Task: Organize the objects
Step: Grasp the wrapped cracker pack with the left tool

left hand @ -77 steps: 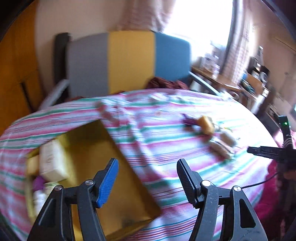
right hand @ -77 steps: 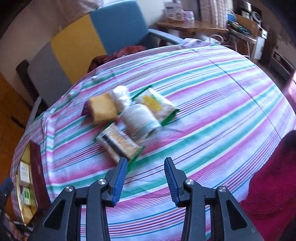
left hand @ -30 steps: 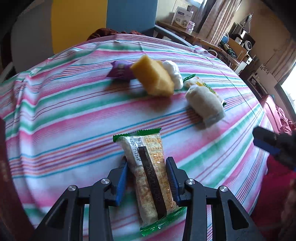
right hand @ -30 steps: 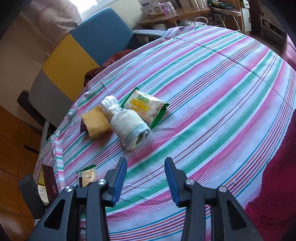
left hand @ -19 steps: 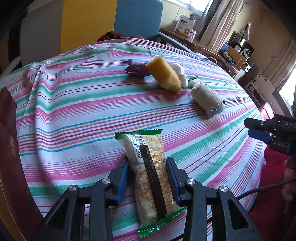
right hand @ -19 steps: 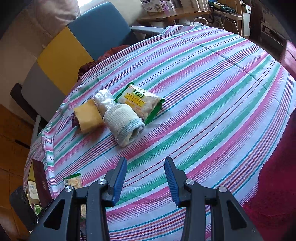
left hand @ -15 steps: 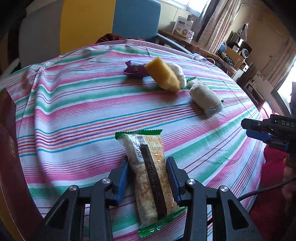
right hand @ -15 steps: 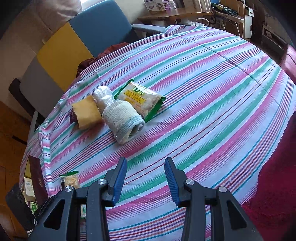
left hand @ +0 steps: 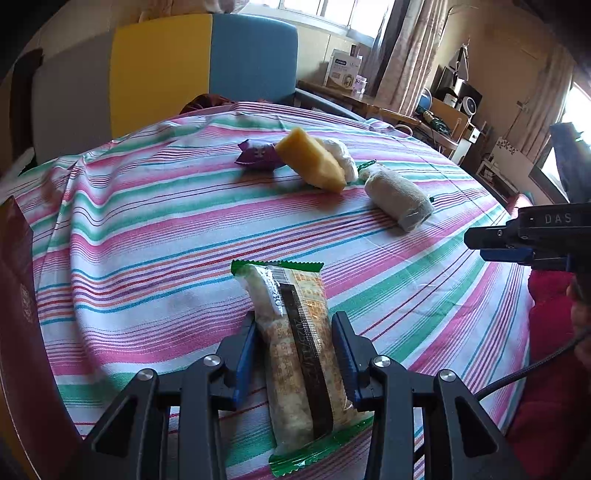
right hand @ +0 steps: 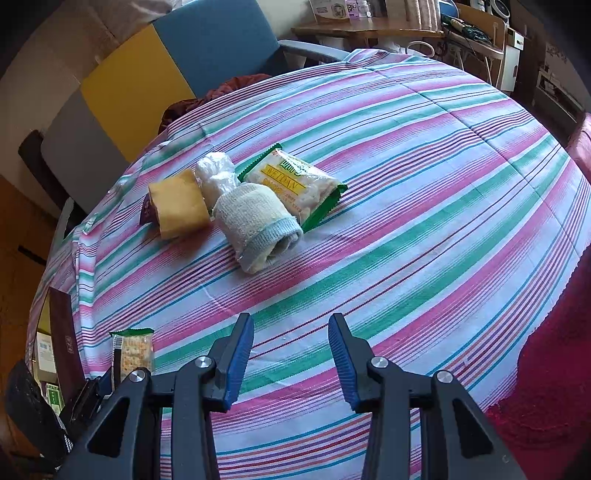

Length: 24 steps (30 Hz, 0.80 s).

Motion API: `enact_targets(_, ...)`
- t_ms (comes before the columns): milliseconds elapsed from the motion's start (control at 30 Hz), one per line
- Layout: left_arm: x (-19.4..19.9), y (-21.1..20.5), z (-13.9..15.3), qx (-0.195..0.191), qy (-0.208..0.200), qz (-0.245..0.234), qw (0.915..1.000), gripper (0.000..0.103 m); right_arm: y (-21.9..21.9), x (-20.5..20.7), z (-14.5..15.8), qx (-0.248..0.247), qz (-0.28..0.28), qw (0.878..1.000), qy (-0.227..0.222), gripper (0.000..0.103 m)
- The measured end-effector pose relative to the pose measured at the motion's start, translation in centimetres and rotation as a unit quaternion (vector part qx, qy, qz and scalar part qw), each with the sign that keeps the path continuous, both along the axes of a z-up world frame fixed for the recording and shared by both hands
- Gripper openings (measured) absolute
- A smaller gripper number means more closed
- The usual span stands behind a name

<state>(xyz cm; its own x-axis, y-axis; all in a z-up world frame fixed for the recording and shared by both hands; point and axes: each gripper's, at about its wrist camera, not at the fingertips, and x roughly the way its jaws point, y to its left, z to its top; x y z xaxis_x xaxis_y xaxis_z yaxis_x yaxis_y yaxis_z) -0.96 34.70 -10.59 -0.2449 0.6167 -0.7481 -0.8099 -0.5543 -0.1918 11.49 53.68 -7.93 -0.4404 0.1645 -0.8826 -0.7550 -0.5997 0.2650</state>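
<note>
Round bench under a striped cloth [left hand: 155, 221] of pink, green and white. Behind it, a chair [left hand: 166, 70] with grey, yellow and blue back panels. Bright window [left hand: 317, 11] up top, with curtains [left hand: 402, 55] beside it. Wooden side table [right hand: 369, 27] at the far wall, crowded with boxes. Red carpet [right hand: 546, 387] on the floor.

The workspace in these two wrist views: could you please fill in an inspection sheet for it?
Surface: striped tablecloth, wrinkled at the far left.
Job's things: cracker packet in the left gripper; yellow sponge, plastic-wrapped bundle, rolled sock and snack bag clustered together; purple wrapper beside the sponge.
Clutter: nothing seen.
Grippers: left gripper shut on the packet; right gripper open, holding nothing.
Cables: black cable near the right gripper.
Surroundings: dark red box at the table's left edge, colour-block chair, cluttered desk.
</note>
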Motion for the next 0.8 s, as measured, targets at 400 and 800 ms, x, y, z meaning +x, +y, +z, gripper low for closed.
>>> enact_targets(400, -0.1, -0.2, -0.2, 0.017, -0.005, -0.002, 0.9998, 0.041, -0.4, -0.6, -0.6, -0.023, 0.02, 1.0, -0.008, 0.042)
enact_targets(800, -0.3, -0.3, -0.3, 0.026, -0.013, -0.003, 0.9996, 0.041, 0.5, -4.4, 0.9, 0.008, 0.055, 0.998, -0.011, 0.042)
